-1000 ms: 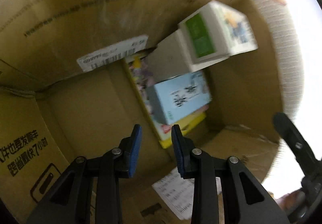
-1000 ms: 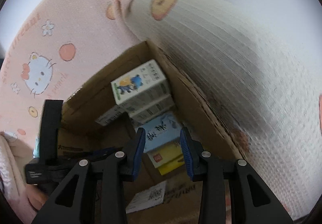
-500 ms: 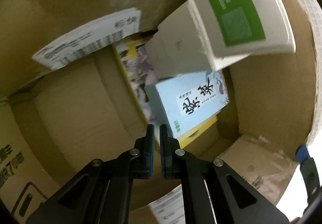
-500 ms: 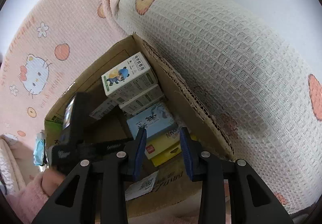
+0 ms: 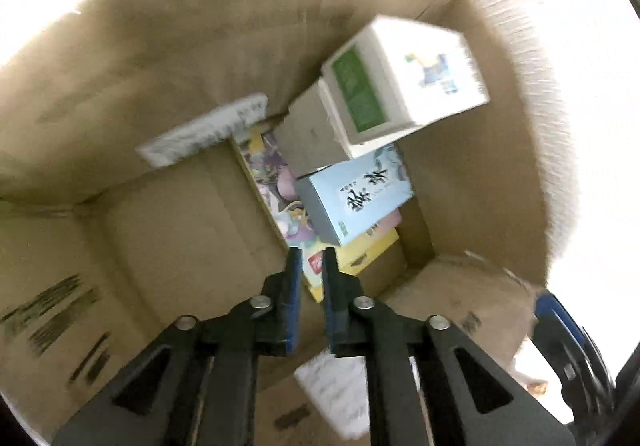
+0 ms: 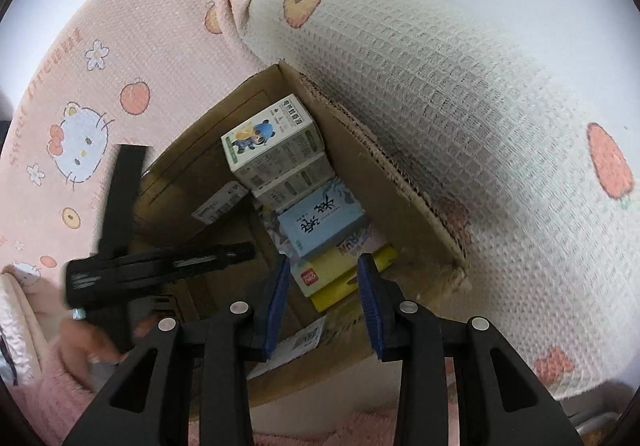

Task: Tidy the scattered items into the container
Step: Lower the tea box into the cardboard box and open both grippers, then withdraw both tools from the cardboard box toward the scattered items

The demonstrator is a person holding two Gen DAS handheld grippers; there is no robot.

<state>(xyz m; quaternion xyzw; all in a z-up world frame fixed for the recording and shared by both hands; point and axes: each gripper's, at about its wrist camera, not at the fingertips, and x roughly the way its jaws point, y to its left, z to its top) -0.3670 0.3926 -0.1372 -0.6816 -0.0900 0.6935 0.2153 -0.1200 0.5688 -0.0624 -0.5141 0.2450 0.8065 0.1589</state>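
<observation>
**Both grippers empty over the packed cardboard box**

While the left gripper [image 5: 307, 266] hangs inside the cardboard box [image 5: 168, 45], its blue pads stand apart by a narrow gap with nothing between them. Beyond its tips, against the box's right-hand wall, sits a stack of items: a white carton with a green side panel [image 5: 404, 85] on top, a second pale carton [image 5: 308, 137] under it, then a light blue box with black brush lettering [image 5: 360, 197], and at the bottom a yellow pack [image 5: 368, 254] on a flat, colourfully printed sheet [image 5: 276, 185]. On the box's far wall there is a white shipping label [image 5: 200, 133].

From the right wrist view, the right gripper [image 6: 322, 282] hovers above the box's near rim [image 6: 332, 362], released wide and holding nothing. Outside the box lie a pink cartoon-cat blanket [image 6: 80, 93] and a white waffle-weave cloth [image 6: 460, 93].
</observation>
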